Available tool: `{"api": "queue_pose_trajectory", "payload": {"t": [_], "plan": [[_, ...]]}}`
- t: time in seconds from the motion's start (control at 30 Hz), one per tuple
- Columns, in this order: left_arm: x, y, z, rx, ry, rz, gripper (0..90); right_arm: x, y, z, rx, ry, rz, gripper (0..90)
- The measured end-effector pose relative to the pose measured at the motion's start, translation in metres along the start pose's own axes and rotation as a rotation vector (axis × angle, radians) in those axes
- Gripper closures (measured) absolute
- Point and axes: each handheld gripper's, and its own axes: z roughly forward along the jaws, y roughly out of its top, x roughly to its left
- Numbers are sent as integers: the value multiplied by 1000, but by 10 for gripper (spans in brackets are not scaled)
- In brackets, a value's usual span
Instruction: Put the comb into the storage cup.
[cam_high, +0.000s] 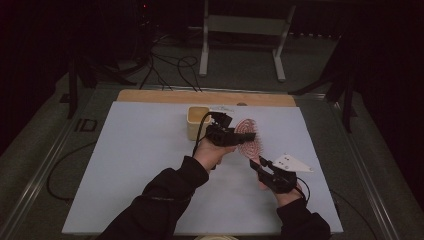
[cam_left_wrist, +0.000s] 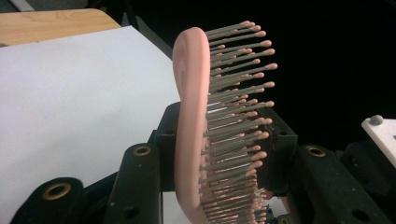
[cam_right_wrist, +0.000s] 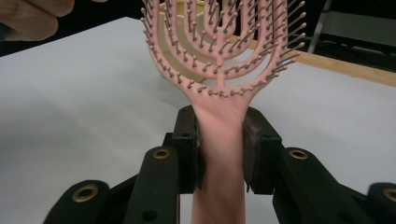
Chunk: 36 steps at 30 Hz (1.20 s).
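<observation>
The high view looked forward and down on the table (cam_high: 150, 165) from above the person's side. Each gripper view sat close behind its own jaws, facing along them. All three shared the pink hairbrush (cam_high: 248, 137) and the table.

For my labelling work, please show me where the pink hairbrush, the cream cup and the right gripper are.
pink hairbrush (cam_right_wrist: 219, 56): right gripper view, on its vented bristle head.
cream cup (cam_high: 197, 122): high view, on its front wall.
right gripper (cam_right_wrist: 219, 140): right gripper view, between the jaws clamping the brush handle.
</observation>
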Motion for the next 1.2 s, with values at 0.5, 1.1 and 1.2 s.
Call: {"api": "queue_pose_trajectory", "payload": {"t": [0.5, 1.1, 1.2], "plan": [[-6, 2, -2, -22, -14, 9, 650, -2, -1, 2, -25, 17, 11, 695], [-10, 10, -13, -29, -20, 65, 652, -4, -3, 4, -22, 53, 38, 359], [-10, 13, -15, -18, -13, 74, 652, -5, -3, 4, -19, 61, 43, 335]]}}
